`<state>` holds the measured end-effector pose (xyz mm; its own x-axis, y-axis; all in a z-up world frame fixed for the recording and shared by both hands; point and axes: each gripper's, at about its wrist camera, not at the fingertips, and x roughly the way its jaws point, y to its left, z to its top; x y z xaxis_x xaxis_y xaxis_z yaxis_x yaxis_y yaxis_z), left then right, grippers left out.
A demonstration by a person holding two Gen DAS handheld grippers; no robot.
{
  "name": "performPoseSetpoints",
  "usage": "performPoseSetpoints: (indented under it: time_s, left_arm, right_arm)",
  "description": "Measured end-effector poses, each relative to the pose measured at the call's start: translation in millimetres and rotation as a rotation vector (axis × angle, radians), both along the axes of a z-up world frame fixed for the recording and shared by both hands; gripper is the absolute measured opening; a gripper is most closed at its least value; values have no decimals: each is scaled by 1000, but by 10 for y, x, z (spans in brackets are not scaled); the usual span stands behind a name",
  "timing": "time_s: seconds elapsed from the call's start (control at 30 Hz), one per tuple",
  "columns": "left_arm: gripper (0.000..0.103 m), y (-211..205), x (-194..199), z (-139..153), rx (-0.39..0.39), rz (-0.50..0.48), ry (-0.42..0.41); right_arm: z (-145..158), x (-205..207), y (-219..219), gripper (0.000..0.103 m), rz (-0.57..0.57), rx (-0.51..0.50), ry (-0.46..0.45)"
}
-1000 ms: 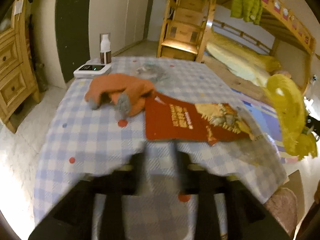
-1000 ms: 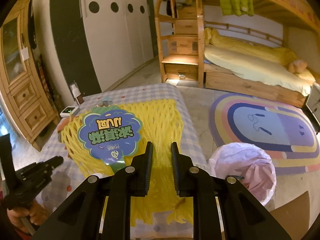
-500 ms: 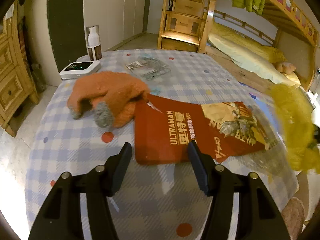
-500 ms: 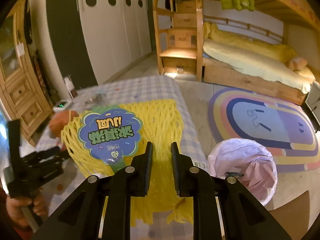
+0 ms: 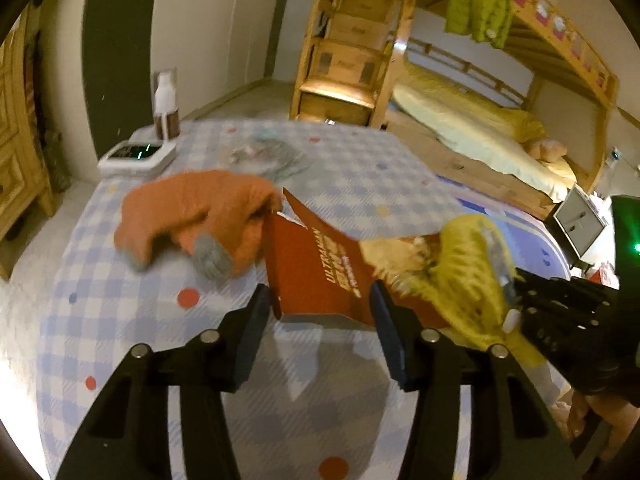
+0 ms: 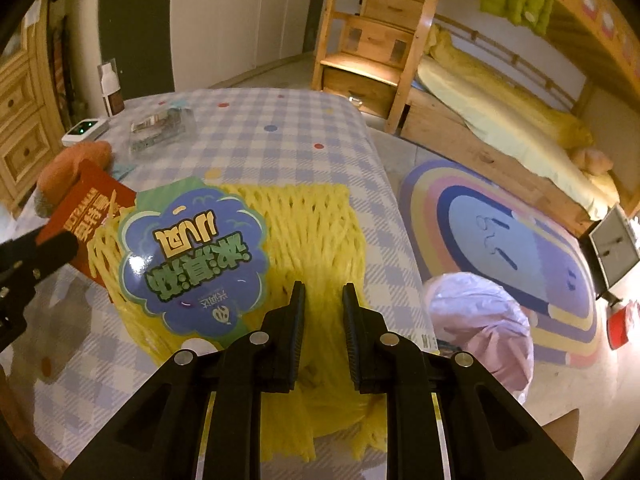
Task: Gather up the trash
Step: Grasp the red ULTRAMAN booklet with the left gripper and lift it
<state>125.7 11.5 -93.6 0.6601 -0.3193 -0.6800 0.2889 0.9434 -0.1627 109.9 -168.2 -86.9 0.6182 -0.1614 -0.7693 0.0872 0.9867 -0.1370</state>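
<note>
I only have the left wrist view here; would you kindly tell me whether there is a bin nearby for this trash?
Observer: Yes, a bin lined with a pink bag stands on the floor by the near right corner of the table.
Operator: Thank you. What exactly is the yellow thing on my right?
Observer: It is a yellow mesh net carrying a blue-and-green label, pinched in the right tongs.
Operator: Is the blur at the table's far end more trash?
Observer: It looks like a crumpled clear wrapper, lying on the cloth just beyond the orange cloth.
</note>
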Motion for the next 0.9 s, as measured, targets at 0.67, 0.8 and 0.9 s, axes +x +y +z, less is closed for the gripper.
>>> performPoseSetpoints:
  time_s: [0.67, 0.8, 0.9]
  left_arm:
    - [23, -136, -359, 450, -47, -69, -181]
    - [23, -295, -571, 672, -71, -109, -235]
    - [23, -515, -734, 831, -80, -156, -275]
  right_arm:
    - [217, -164, -208, 19, -24, 98, -75]
    - [408, -371, -412, 19, -62, 108, -127]
    - [566, -586, -664, 19, -112, 114, -171]
